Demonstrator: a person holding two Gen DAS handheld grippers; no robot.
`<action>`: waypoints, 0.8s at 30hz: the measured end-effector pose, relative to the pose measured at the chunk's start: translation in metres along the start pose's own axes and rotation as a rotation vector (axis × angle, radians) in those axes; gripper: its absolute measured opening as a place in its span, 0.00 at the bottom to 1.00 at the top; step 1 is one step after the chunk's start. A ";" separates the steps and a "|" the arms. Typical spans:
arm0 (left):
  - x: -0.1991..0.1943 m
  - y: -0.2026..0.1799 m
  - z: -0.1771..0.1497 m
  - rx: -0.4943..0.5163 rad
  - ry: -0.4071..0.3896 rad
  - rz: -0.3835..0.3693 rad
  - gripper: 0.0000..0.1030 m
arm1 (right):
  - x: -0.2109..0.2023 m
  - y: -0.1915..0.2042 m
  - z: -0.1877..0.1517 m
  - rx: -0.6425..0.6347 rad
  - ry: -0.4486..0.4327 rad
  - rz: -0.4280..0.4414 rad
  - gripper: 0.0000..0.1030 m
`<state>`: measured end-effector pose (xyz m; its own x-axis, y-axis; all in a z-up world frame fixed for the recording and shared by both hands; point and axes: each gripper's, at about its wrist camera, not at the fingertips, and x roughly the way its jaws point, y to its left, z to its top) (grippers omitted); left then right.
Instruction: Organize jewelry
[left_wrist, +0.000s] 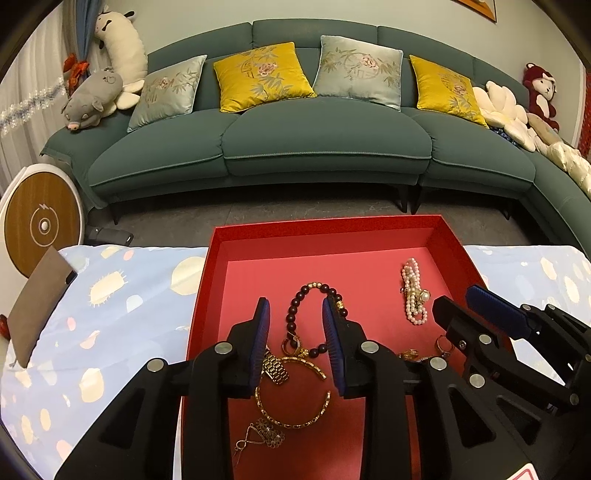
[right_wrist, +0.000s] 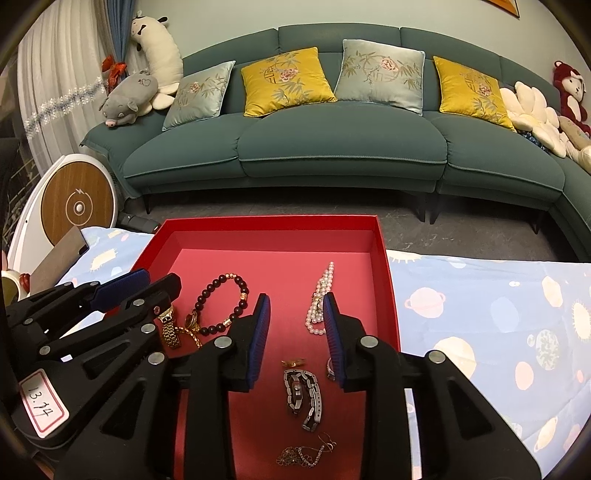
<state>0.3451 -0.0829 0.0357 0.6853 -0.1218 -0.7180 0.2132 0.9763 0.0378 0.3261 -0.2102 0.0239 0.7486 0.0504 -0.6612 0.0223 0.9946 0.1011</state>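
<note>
A long teal sofa (left_wrist: 295, 147) fills the upper half of both views, with yellow and pale blue embroidered cushions (left_wrist: 260, 75) along its back and plush toys at either end. Below it, a pale blue cloth printed with planets and suns (right_wrist: 498, 332) covers the surface across the lower part of each frame. On the cloth, at centre, sits a shallow red tray (left_wrist: 218, 254) holding the jewelry.

In the left wrist view, the left gripper (left_wrist: 295, 328) hangs low at centre over the tray, jaws parted and grasping nothing; between its blue pads lie a dark bead bracelet (left_wrist: 295, 314), a gold bangle (left_wrist: 291, 410) and a gold watch band (left_wrist: 275, 367). A pearl strand (left_wrist: 413, 291) lies to the right of centre.

In the right wrist view, the right gripper (right_wrist: 297, 328) also stands parted and empty, over a dark metal link bracelet (right_wrist: 306, 395) and a thin tangled chain (right_wrist: 306, 454) at bottom centre.

At lower left of that view, a white label with a red border (right_wrist: 44, 406) on the left gripper's body reads "13.74" in handwriting.

A round wooden disc at mid left bears a lightning-bolt mark (right_wrist: 78, 191).
</note>
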 end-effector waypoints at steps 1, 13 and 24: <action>-0.002 0.000 0.001 0.001 -0.002 0.000 0.27 | -0.001 0.000 0.000 -0.001 0.001 -0.002 0.27; -0.055 -0.006 0.007 0.018 -0.037 0.011 0.27 | -0.049 0.011 0.002 -0.027 -0.023 -0.027 0.28; -0.126 -0.012 -0.018 0.059 -0.058 0.013 0.27 | -0.128 0.022 -0.011 -0.022 -0.039 -0.027 0.32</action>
<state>0.2433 -0.0759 0.1133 0.7273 -0.1212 -0.6756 0.2434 0.9659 0.0887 0.2238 -0.1939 0.1025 0.7730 0.0204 -0.6340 0.0283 0.9974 0.0667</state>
